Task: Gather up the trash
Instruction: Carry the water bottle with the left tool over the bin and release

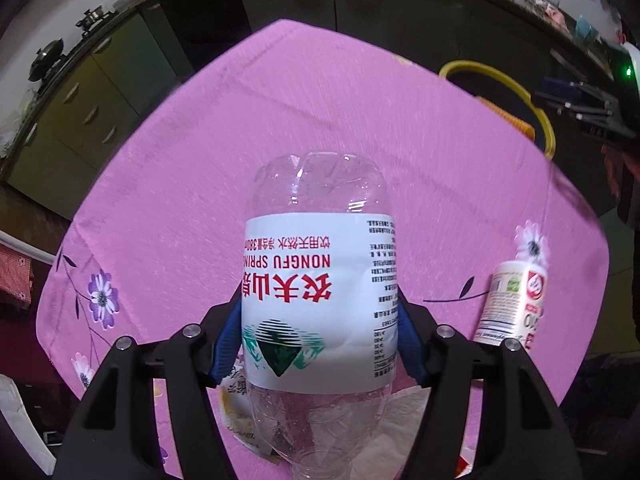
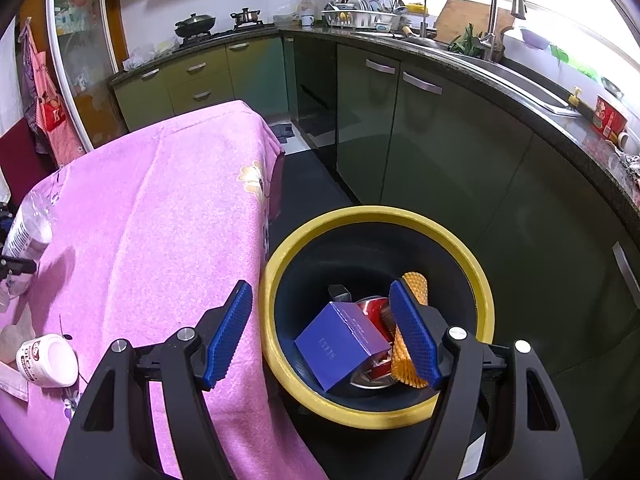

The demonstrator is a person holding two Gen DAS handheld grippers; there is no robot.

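My left gripper [image 1: 318, 312] is shut on a clear plastic water bottle [image 1: 320, 264] with a white Nongfu Spring label, held above the pink tablecloth [image 1: 240, 120]. The bottle also shows in the right wrist view [image 2: 30, 228] at the far left. My right gripper [image 2: 320, 332] is open and empty above the yellow-rimmed trash bin [image 2: 360, 216], which holds a blue box [image 2: 340, 346], a red can [image 2: 374, 312] and orange foam netting [image 2: 404, 360]. A small white bottle [image 1: 512, 304] lies on the cloth to the right; it also shows in the right wrist view [image 2: 50, 360].
White paper scraps [image 1: 396, 412] lie on the cloth under the held bottle. The bin [image 1: 516, 88] stands on the floor off the table's far right edge. Green kitchen cabinets [image 2: 440, 152] and a counter with a sink [image 2: 520, 76] run behind it.
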